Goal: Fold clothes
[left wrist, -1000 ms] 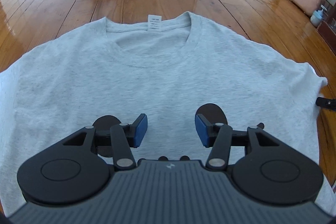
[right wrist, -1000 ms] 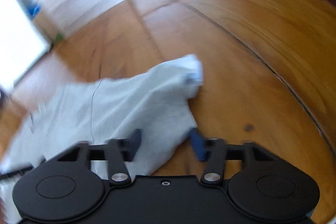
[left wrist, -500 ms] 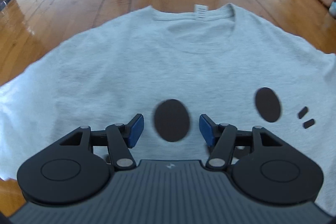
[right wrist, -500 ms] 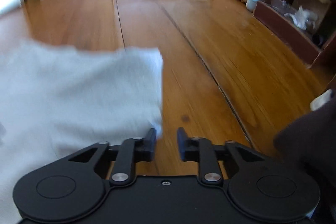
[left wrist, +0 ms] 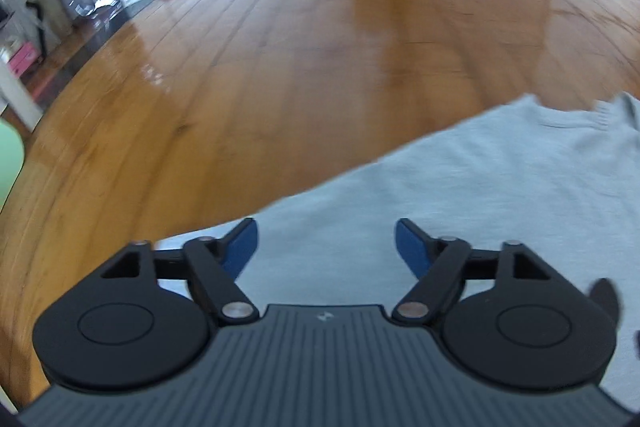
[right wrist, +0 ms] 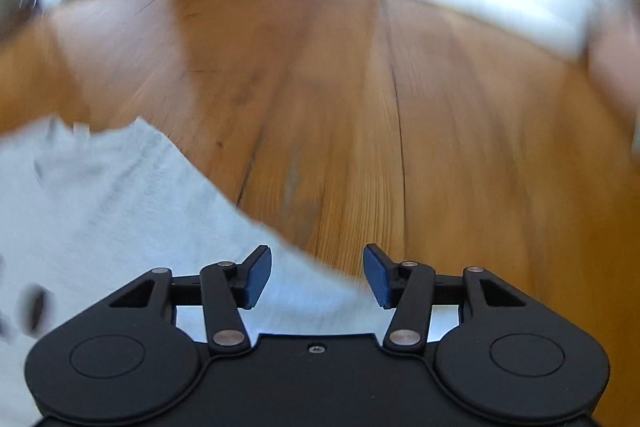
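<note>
Because the one light grey cotton T-shirt that fills the lower right of the left wrist view lies flat and limp on the glossy brown wooden plank floor, I judge it light, soft and not slippery, best pinched at an edge or a shoulder, and here the one black left gripper with blue pads stands wide open above the cloth with nothing between its jaws. In the blurred right wrist view the same shirt occupies the lower left, its edge running diagonally, and the one black right gripper with blue pads is also open and empty, over that edge.
</note>
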A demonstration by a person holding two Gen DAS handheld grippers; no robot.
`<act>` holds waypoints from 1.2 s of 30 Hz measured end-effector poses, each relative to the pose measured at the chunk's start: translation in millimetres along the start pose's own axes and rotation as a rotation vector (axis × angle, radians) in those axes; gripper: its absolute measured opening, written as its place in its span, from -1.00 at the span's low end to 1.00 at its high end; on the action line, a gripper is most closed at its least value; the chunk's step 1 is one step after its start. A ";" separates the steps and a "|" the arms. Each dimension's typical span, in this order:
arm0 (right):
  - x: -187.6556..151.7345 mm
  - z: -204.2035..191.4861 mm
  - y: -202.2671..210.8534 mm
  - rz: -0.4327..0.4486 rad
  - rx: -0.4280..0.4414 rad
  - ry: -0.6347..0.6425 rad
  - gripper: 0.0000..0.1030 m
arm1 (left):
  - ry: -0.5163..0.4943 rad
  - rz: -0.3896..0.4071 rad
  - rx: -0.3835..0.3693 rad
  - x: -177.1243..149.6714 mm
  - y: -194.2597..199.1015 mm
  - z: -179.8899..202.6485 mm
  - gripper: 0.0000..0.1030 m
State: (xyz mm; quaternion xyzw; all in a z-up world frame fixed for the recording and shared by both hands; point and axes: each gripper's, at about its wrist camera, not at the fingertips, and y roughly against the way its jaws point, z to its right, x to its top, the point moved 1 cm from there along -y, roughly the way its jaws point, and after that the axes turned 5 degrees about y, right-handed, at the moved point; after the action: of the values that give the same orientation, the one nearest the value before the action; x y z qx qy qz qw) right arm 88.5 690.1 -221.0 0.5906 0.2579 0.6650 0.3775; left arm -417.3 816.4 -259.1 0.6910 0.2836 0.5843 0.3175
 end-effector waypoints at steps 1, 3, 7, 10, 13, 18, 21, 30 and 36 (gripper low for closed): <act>2.3 -6.6 -6.3 -0.009 0.035 0.027 0.10 | 0.008 -0.012 0.007 -0.3 -4.1 -10.2 0.52; 1.6 -9.5 -19.4 -0.041 0.060 0.012 0.11 | -0.003 -0.034 0.018 -1.6 -12.6 -23.9 0.53; 1.4 -14.3 -40.8 -0.063 0.008 -0.010 0.69 | -0.052 0.005 0.045 -9.7 -19.5 -25.4 0.53; 2.0 -19.8 -37.0 -0.023 0.016 0.027 0.68 | -0.062 -0.019 -0.025 -12.9 -27.8 -18.6 0.56; 2.5 -25.3 -33.1 0.017 0.025 0.063 -0.39 | -0.079 0.019 -0.045 -17.4 -31.5 -10.1 0.52; 3.4 -34.6 -26.5 0.083 0.039 0.125 -0.92 | -0.154 0.064 -0.009 -22.0 -36.5 -2.6 -1.00; 9.5 -38.9 -26.2 0.111 0.019 0.155 -0.93 | -0.190 0.083 0.059 -24.5 -38.8 -5.4 -1.00; 24.2 -50.2 -40.8 0.071 -0.135 0.258 -0.73 | -0.004 0.054 0.083 -18.1 -50.7 -60.8 -0.92; 37.2 -24.0 -28.7 0.072 -0.107 0.040 -0.21 | 0.089 0.100 -0.182 -11.0 -34.7 -66.3 0.21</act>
State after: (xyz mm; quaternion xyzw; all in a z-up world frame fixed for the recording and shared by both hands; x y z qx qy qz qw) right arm 70.0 739.3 -225.7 0.5650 0.2081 0.7027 0.3791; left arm -485.2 837.3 -285.0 0.6460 0.2083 0.6528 0.3366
